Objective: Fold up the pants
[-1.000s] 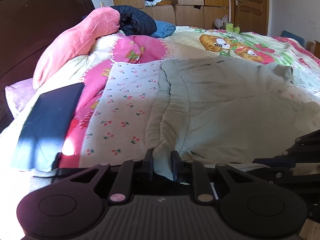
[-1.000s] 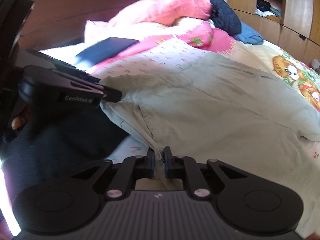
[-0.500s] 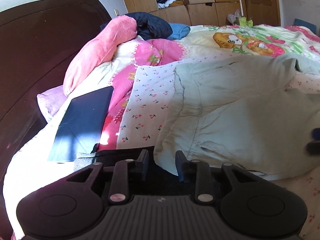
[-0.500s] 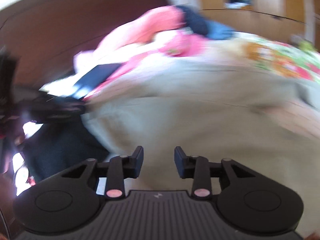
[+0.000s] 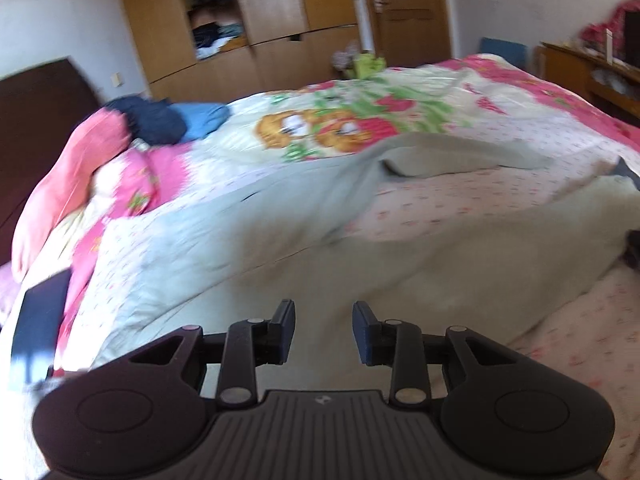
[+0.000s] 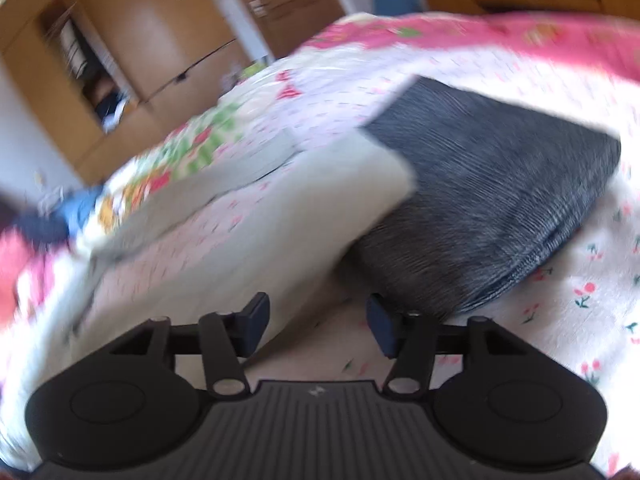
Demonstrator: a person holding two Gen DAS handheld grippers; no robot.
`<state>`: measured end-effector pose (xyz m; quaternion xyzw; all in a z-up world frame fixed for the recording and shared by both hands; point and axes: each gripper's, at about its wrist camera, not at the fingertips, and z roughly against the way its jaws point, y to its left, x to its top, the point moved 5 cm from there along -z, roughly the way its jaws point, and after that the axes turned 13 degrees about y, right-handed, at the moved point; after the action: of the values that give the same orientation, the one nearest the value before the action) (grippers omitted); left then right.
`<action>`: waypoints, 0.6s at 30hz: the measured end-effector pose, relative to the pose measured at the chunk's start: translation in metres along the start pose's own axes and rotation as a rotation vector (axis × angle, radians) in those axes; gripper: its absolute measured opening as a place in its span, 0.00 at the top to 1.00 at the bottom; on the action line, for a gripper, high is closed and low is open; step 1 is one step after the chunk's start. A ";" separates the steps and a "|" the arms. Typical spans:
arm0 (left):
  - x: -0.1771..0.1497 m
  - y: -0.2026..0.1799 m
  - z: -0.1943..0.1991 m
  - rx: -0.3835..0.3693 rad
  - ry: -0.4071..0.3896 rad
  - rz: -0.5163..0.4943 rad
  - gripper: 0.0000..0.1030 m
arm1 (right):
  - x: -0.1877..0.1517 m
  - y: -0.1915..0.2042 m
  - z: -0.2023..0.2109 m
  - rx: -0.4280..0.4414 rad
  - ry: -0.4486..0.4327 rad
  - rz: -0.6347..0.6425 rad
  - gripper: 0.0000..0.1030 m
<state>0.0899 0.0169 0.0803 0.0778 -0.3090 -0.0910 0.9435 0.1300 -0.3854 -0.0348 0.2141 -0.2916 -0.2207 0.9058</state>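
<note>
Pale green-beige pants point(image 5: 360, 248) lie spread on the bed, one leg reaching toward the far side and one to the right. My left gripper point(image 5: 323, 332) is open and empty, just above the near part of the pants. In the right wrist view, which is blurred, the pants point(image 6: 256, 232) run from the left up to a leg end that lies over a folded dark grey garment point(image 6: 492, 200). My right gripper point(image 6: 316, 322) is open and empty, between the pants and the dark garment.
The bed has a floral and bear-print quilt point(image 5: 360, 112). A pink pillow point(image 5: 60, 184), dark blue and blue clothes point(image 5: 172, 120) and a dark flat item point(image 5: 40, 320) lie at the left by the dark headboard. Wooden wardrobes point(image 5: 280, 20) stand behind the bed.
Both grippers were shut on the pants' edge a second ago. They have opened, let go and swung to the right along the bed. The right one now faces the dark folded garment.
</note>
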 end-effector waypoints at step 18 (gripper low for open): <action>0.043 -0.051 -0.032 -0.095 -0.112 -0.195 0.41 | 0.044 -0.046 0.036 0.033 -0.143 -0.093 0.87</action>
<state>0.1367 -0.0389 0.0690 0.0573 -0.3475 -0.2010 0.9141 0.1272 -0.4557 -0.0126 0.2262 -0.3487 -0.2725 0.8677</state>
